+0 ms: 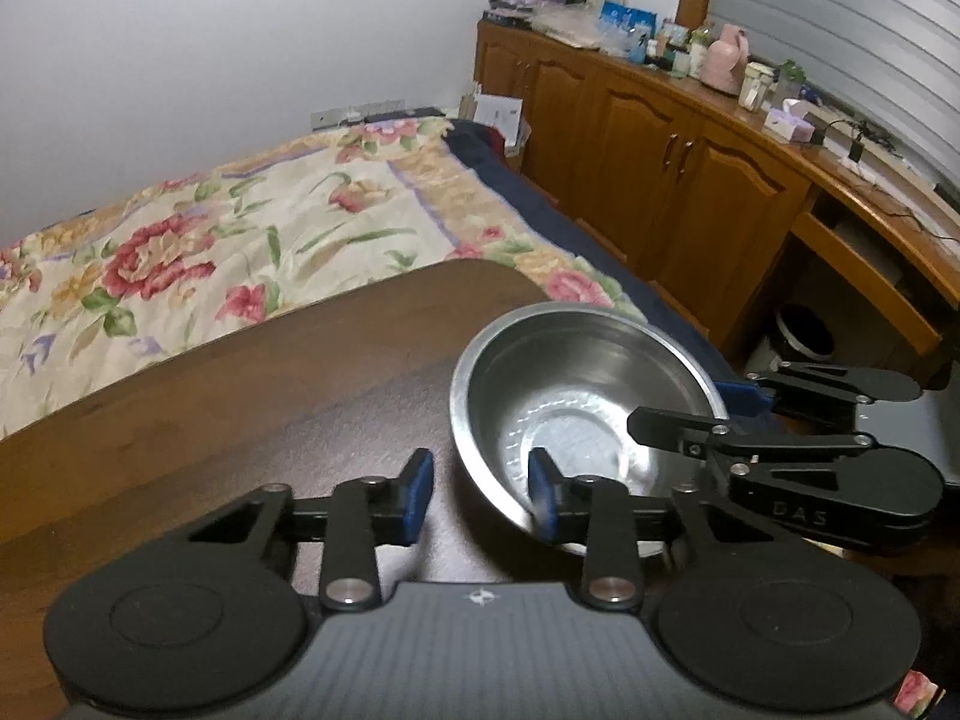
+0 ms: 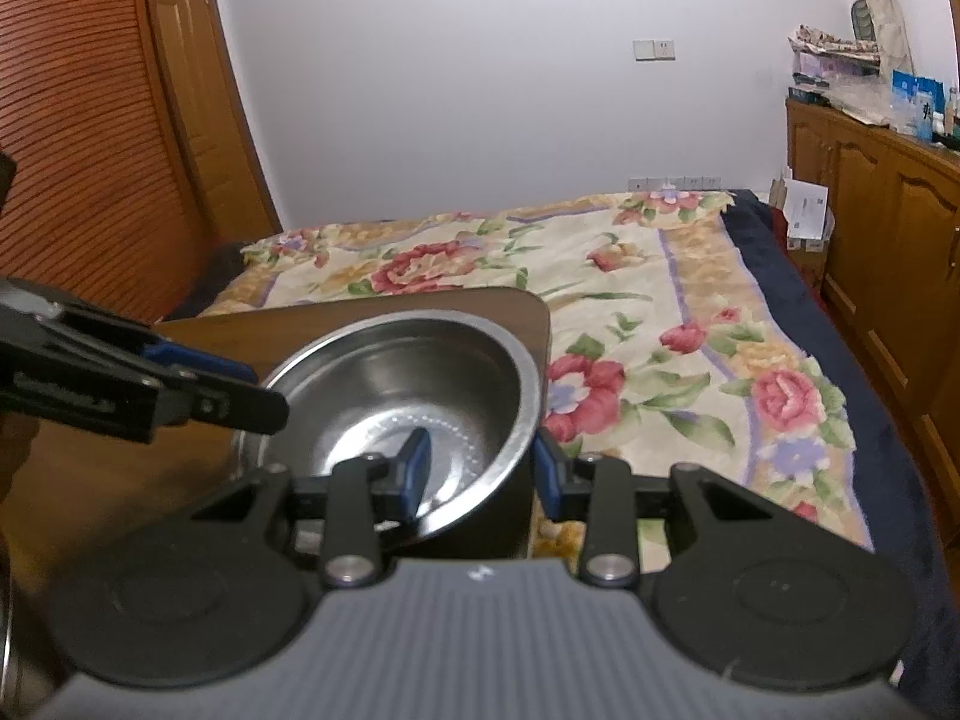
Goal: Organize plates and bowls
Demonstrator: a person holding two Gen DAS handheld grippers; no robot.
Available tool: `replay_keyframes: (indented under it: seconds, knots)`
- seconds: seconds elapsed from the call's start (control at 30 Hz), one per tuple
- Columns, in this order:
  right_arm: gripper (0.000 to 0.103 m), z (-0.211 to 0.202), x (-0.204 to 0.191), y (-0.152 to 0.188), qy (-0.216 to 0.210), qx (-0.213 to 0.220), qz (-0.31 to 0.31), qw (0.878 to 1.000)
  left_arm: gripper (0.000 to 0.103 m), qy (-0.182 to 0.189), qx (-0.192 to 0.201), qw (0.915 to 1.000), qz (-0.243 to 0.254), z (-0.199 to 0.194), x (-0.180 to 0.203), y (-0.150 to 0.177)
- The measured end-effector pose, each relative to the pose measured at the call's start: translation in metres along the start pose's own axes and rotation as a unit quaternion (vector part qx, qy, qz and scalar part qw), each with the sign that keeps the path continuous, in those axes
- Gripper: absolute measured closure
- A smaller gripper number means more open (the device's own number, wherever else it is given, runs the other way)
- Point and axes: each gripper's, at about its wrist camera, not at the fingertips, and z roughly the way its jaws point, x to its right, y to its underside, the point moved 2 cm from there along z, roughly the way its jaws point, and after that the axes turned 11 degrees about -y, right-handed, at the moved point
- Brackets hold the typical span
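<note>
Both grippers (image 1: 480, 495) (image 2: 483, 471) astride bowl (image 1: 576, 384) rim (part-open)

Bare wooden table (image 1: 240, 408) left of steel bowl (image 1: 576, 396); right gripper (image 1: 708, 414) crowding bowl's right rim.

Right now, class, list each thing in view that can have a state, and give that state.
steel bowl: upright, empty, on the table near its corner.
left tool: open, one finger inside the bowl, one outside.
right tool: astride the bowl's rim; whether it grips is unclear.
cabinet doors: shut.
</note>
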Motion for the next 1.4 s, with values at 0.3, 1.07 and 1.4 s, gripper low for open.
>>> replay_keyframes:
  seconds: [0.3,1.07,1.4]
  knots:
    - [0.070,0.005,-0.005,-0.001,-0.005,-0.004,0.005,1.000,0.081,0.005,-0.013,0.9999,-0.006,0.004,-0.007,0.000]
    - [0.087,-0.050,-0.042,-0.044,-0.013,0.075,0.009,0.997,0.085,-0.007,0.074,0.9970,-0.020,-0.105,-0.016,-0.015]
    - [0.087,-0.084,-0.080,-0.059,-0.014,0.103,-0.025,0.994,0.084,-0.007,0.124,0.9919,-0.026,-0.174,-0.024,-0.001]
